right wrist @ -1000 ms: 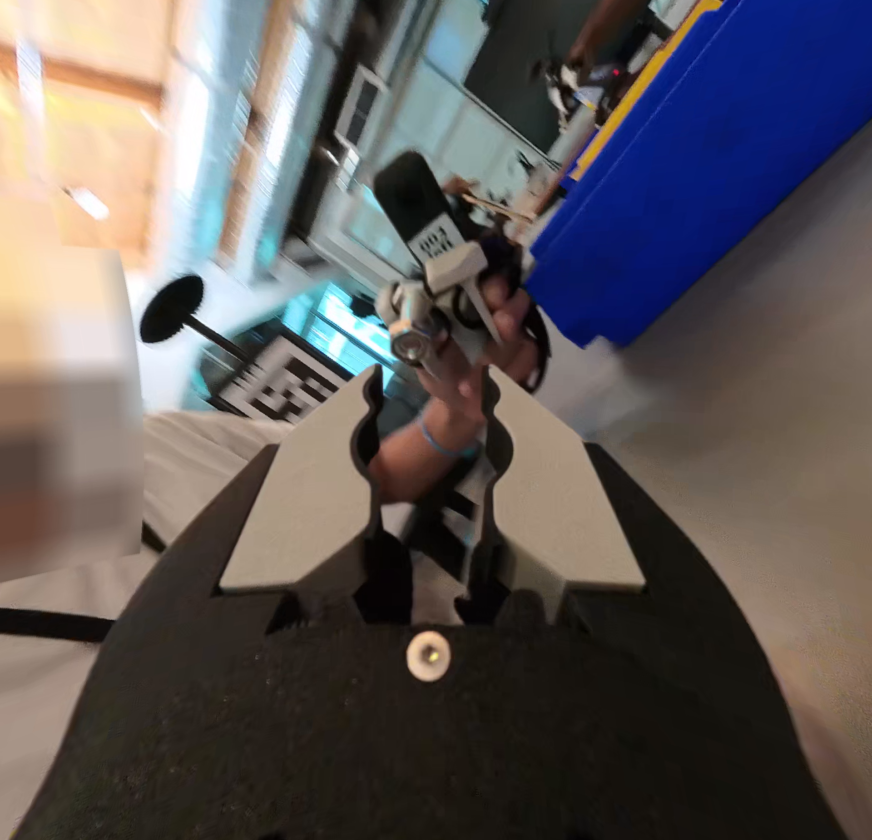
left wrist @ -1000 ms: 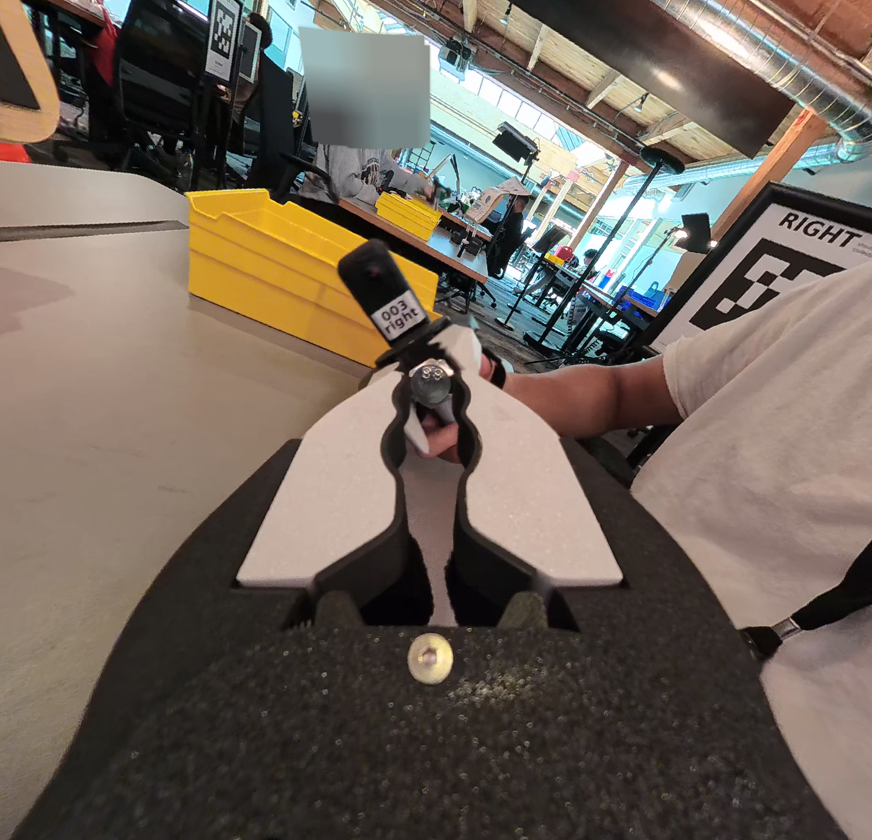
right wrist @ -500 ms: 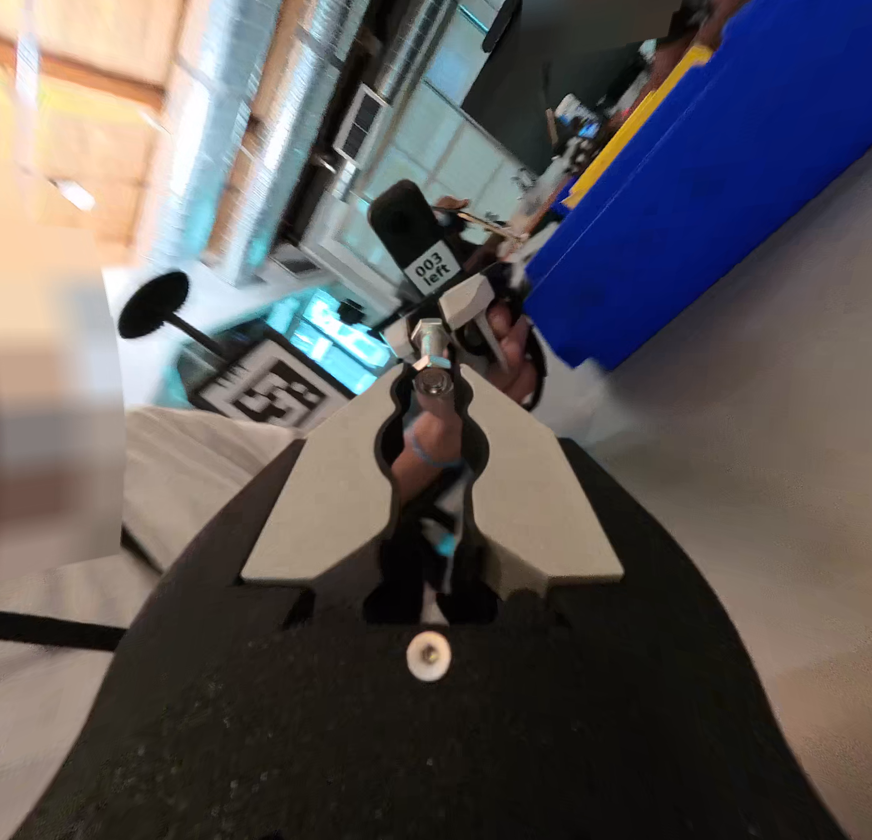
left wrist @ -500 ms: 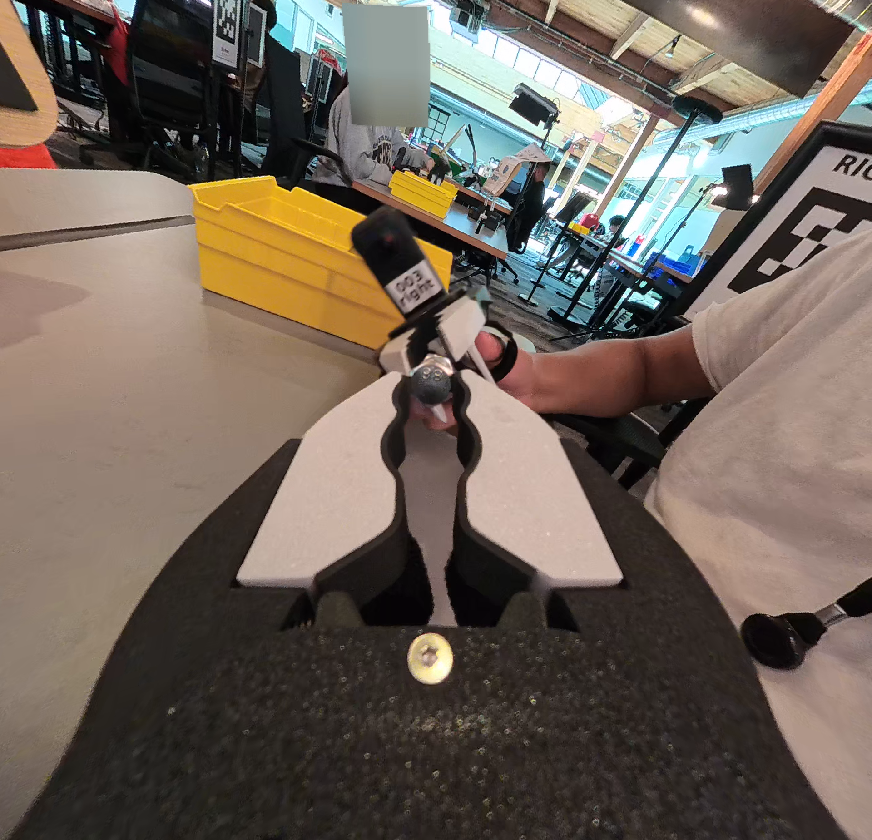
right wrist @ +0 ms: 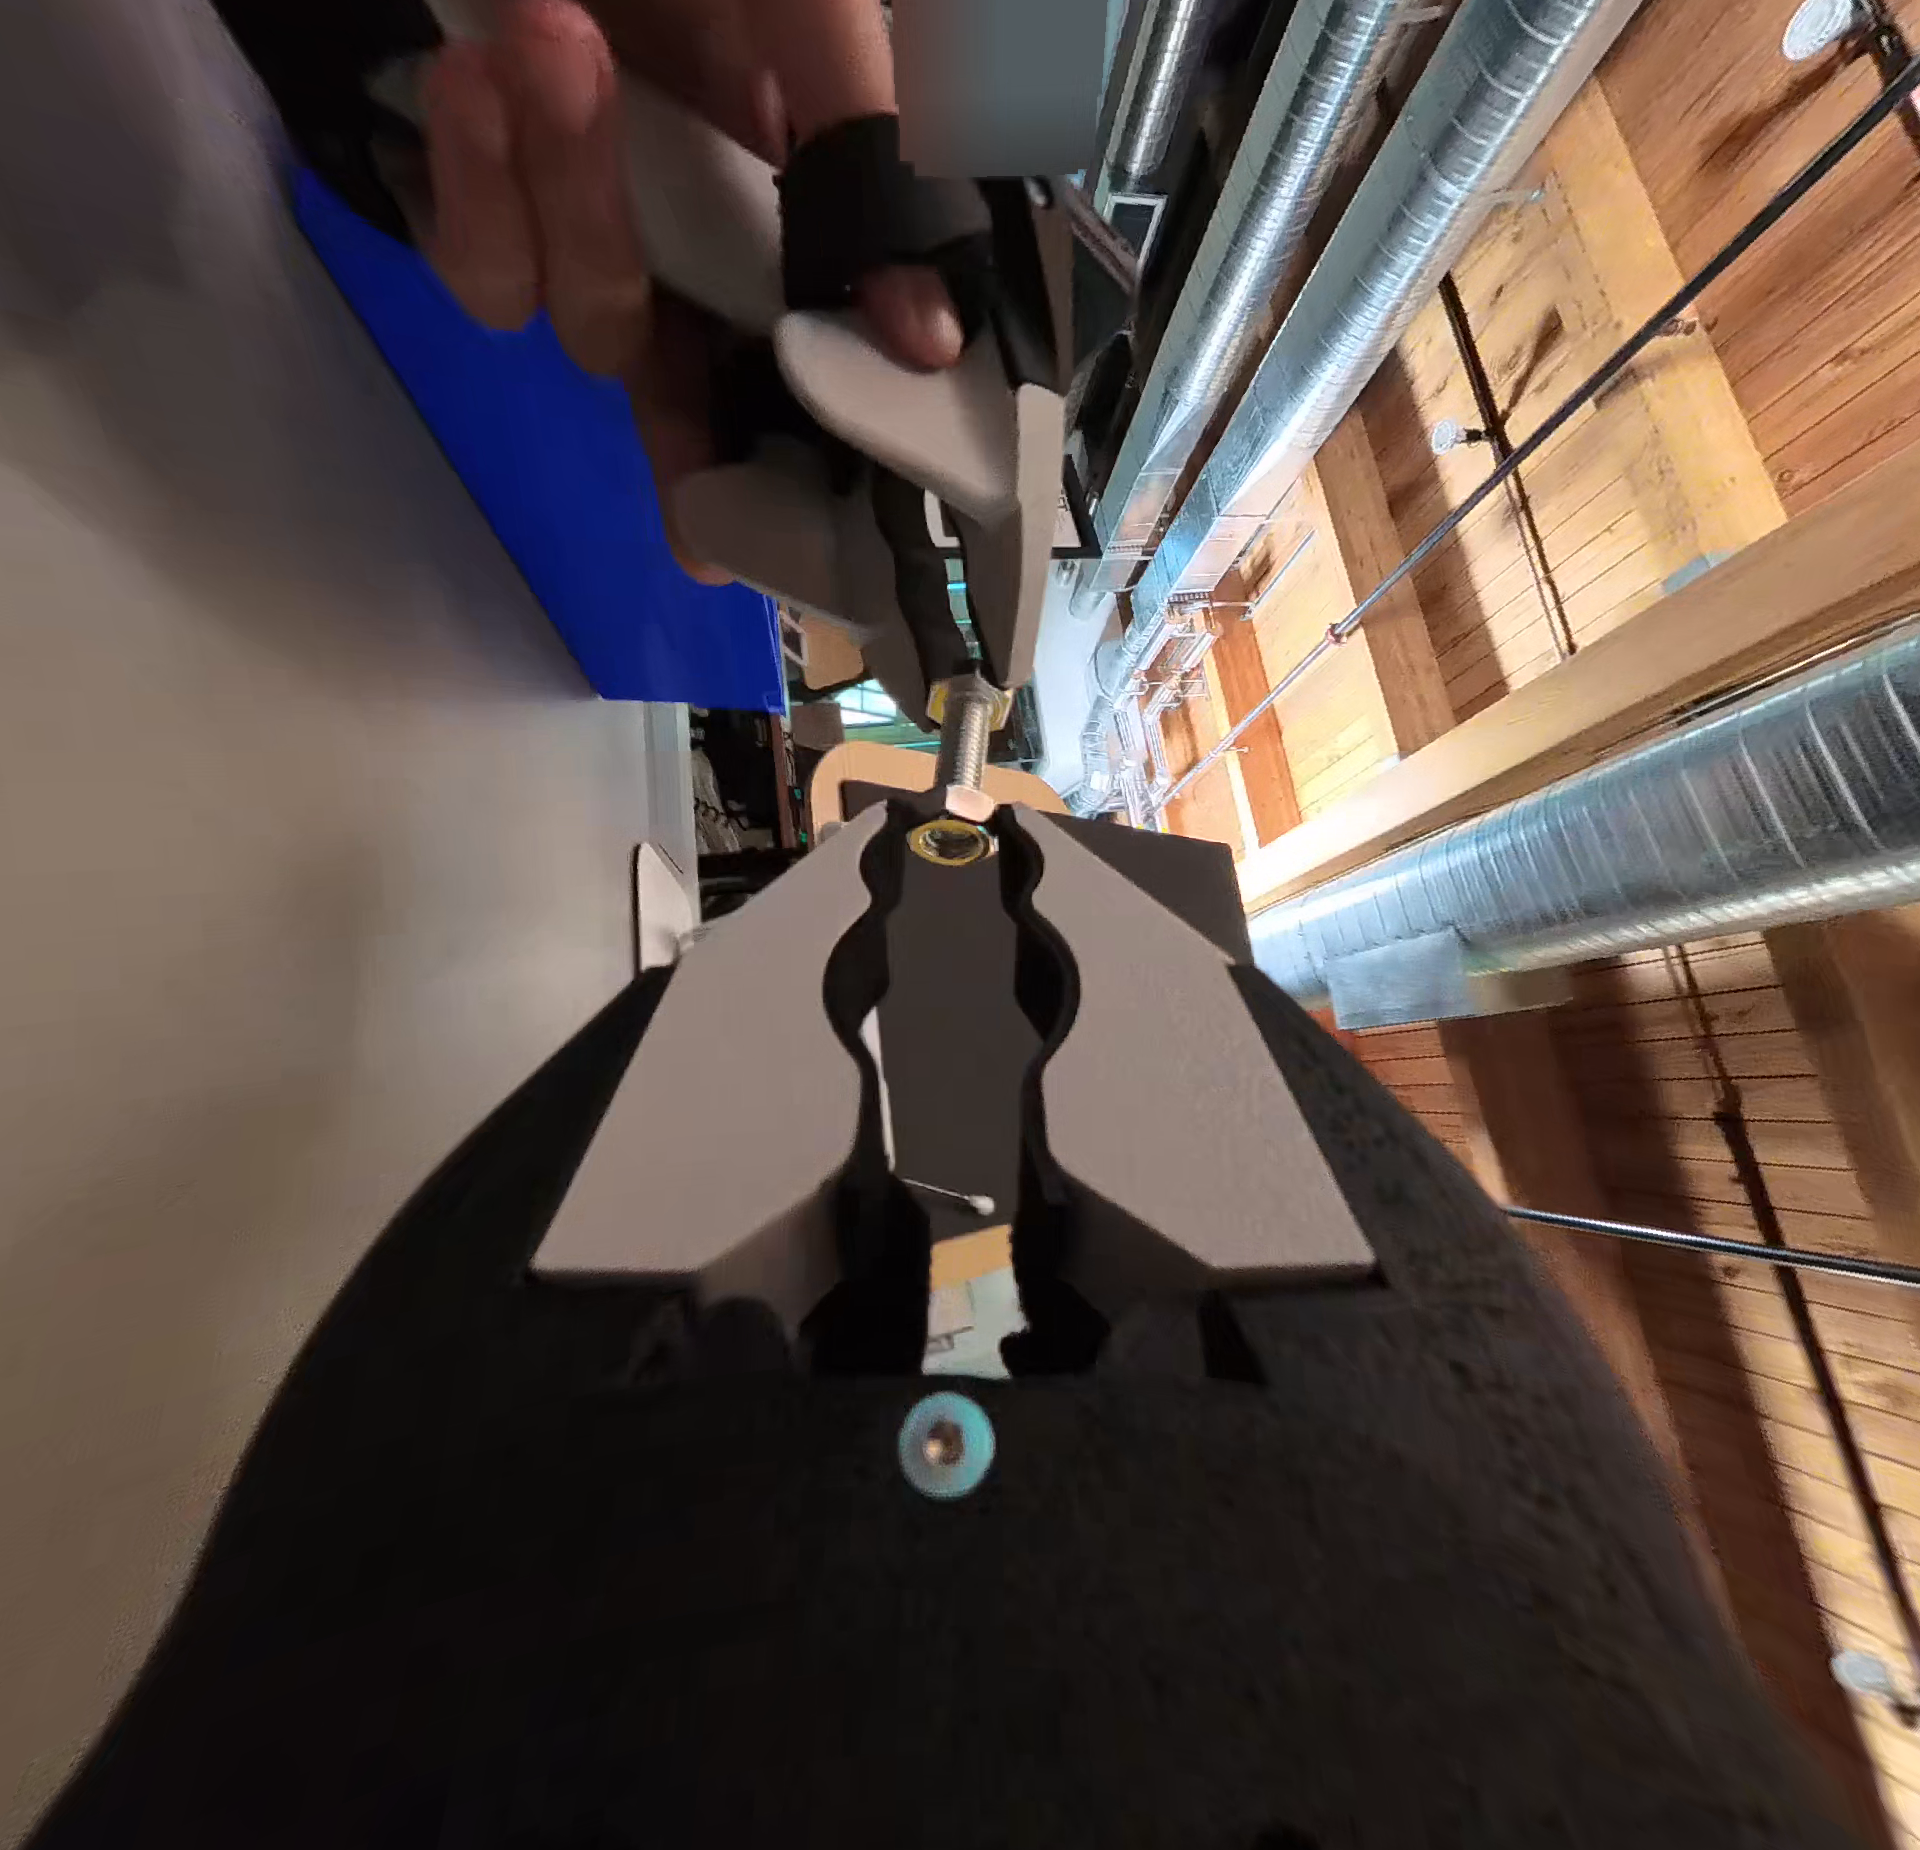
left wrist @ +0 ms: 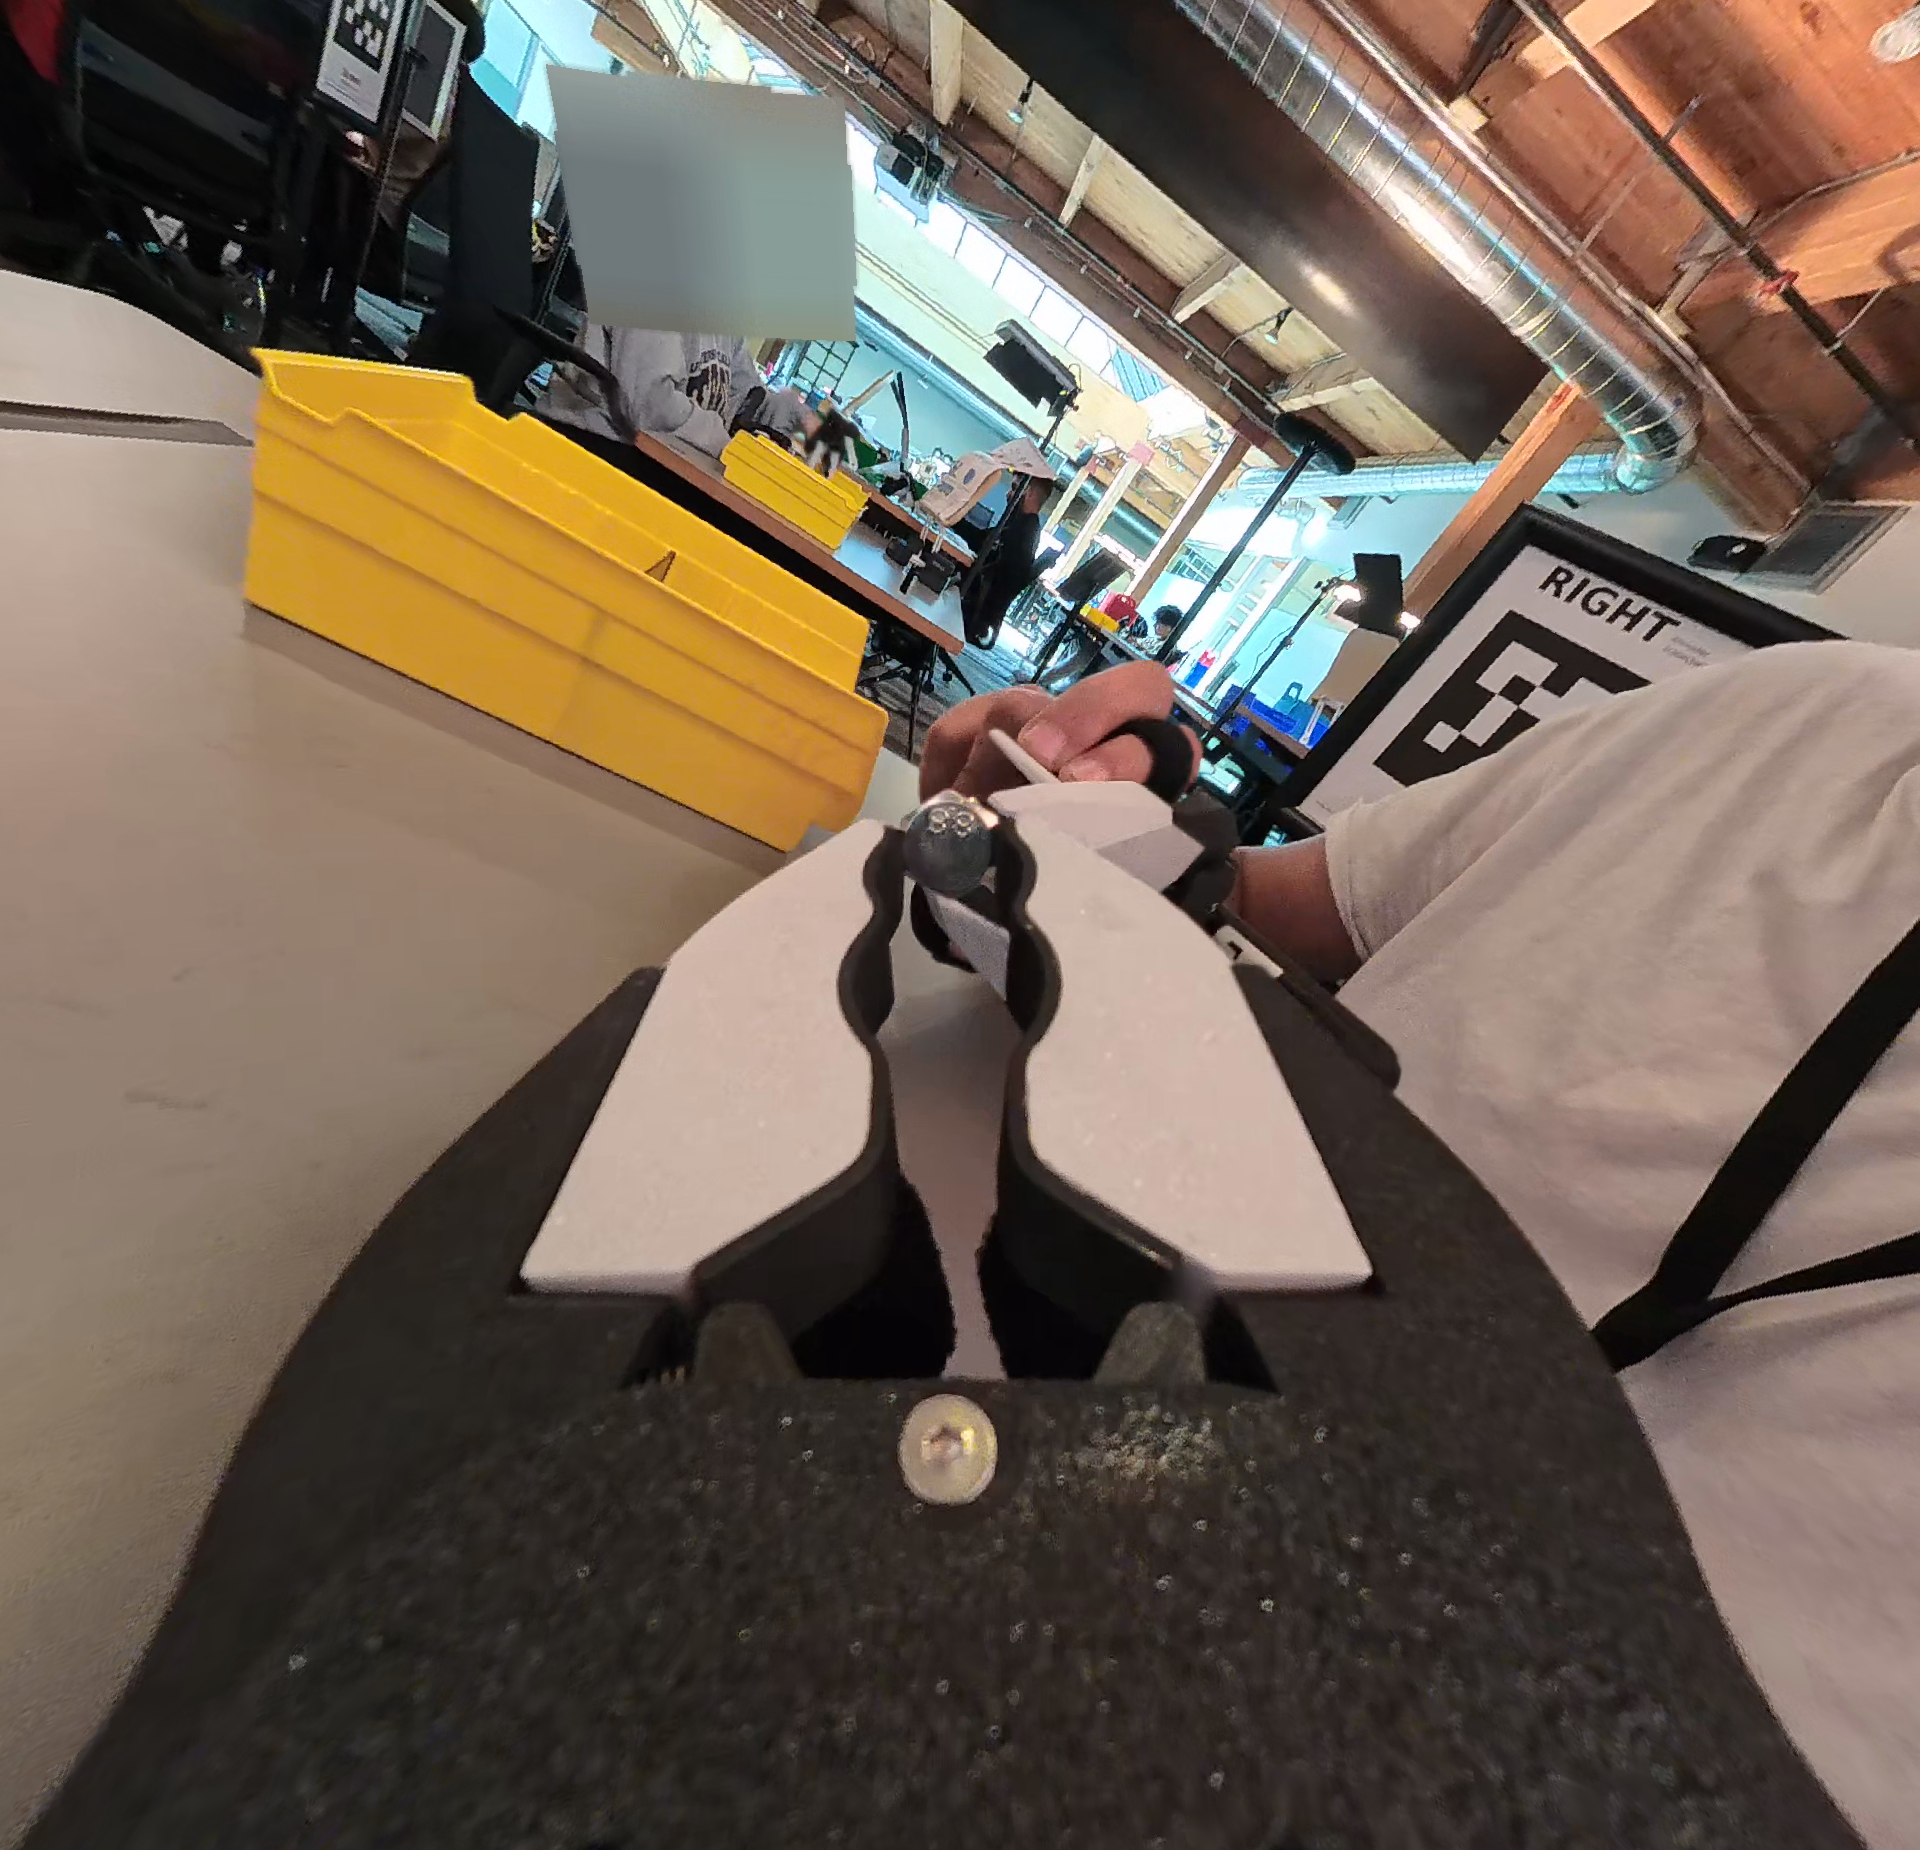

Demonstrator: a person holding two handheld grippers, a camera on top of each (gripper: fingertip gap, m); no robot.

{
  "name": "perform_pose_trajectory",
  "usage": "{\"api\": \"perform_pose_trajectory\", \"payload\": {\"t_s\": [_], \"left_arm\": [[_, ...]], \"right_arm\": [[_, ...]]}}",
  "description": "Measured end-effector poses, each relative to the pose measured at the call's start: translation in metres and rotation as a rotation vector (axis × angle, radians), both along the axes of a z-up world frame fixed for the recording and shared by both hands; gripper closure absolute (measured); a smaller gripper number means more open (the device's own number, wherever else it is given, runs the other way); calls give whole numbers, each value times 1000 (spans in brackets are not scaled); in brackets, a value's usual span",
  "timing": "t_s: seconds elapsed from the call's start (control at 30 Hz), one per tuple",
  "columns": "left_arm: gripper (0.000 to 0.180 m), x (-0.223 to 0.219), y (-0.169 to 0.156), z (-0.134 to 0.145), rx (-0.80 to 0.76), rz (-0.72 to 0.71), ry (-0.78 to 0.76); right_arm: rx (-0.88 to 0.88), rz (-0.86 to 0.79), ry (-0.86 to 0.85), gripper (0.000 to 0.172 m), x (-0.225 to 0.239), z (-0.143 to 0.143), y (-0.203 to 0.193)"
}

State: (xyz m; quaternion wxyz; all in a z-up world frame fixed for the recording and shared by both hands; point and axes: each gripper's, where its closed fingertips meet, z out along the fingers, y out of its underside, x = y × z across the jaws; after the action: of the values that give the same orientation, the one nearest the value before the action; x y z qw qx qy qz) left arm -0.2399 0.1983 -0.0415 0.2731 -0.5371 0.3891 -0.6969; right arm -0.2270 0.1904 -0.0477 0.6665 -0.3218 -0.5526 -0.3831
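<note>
My left gripper (left wrist: 948,855) is clamped on the head of a steel bolt (left wrist: 945,850), both pads pressed against it at the very tips. In the right wrist view the bolt's threaded shank (right wrist: 964,738) runs out from the left gripper (right wrist: 961,657) toward my right gripper (right wrist: 951,832). My right gripper is clenched on a nut (right wrist: 948,842), which sits at the tips of its fingers with its bore facing the camera and the end of the shank at it. I cannot tell whether the threads have caught.

The two grippers meet nose to nose above a pale table (left wrist: 312,917). A hand (left wrist: 1049,735) wraps the right gripper's handle just behind the bolt, and a hand (right wrist: 582,169) grips the left one.

Near the left gripper, on the table, lies a stack of yellow bins (left wrist: 540,574). In the right view a blue bin (right wrist: 540,470) stands on the table behind the left gripper. A white shirt (left wrist: 1662,969) with a black strap (left wrist: 1787,1125) fills the right of the left view, with a black-and-white marker board (left wrist: 1558,678) beyond it.
</note>
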Motion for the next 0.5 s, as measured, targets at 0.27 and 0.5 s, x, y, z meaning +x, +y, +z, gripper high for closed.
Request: {"api": "perform_pose_trajectory", "payload": {"t_s": [0.27, 0.5], "left_arm": [[164, -13, 19, 8, 3, 79, -39], [164, -14, 22, 8, 41, 115, -28]], "right_arm": [[-635, 128, 476, 127, 2, -23, 13], [-1917, 563, 1286, 123, -33, -41, -10]]}}
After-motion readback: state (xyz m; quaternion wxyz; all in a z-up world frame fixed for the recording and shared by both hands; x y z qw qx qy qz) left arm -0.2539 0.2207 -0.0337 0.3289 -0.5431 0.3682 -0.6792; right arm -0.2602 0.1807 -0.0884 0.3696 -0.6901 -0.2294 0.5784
